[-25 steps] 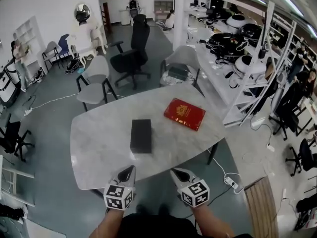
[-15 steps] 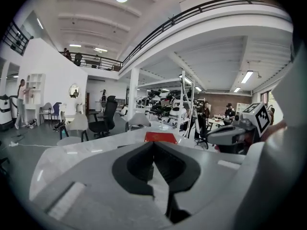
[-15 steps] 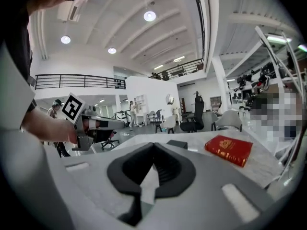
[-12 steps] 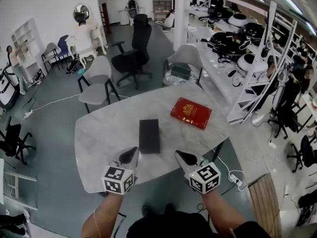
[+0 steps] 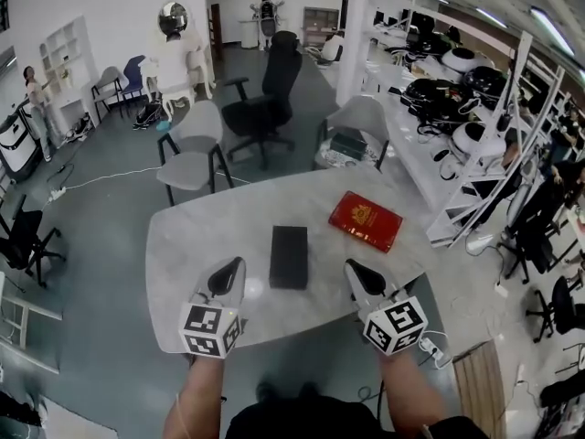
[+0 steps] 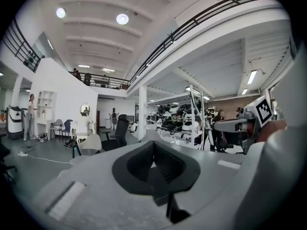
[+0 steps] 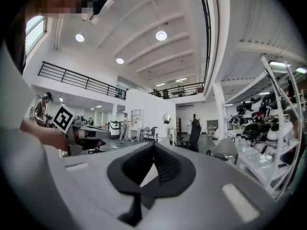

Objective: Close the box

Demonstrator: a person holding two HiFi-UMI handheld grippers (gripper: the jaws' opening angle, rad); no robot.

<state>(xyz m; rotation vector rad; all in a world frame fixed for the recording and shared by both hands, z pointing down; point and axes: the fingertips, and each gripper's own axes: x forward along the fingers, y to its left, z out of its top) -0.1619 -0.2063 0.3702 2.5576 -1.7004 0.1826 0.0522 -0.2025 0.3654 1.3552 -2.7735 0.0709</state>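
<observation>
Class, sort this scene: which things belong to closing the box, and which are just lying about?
Job, likely: black box, left gripper, right gripper.
Lying about: red case, grey chair, black office chair, shelf rack.

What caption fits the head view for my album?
Left tongs and right tongs, both shut, flank a black box on a table; red case beyond.

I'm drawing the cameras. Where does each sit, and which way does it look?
Head view: on the person's head, looking steeply down at the table and black box; forearms, left gripper and right gripper show.
Left gripper view: on the left gripper, facing across the room; its shut jaws show.
Right gripper view: on the right gripper, facing likewise; its shut jaws show.
Shared: both gripper views see the black office chair.
</observation>
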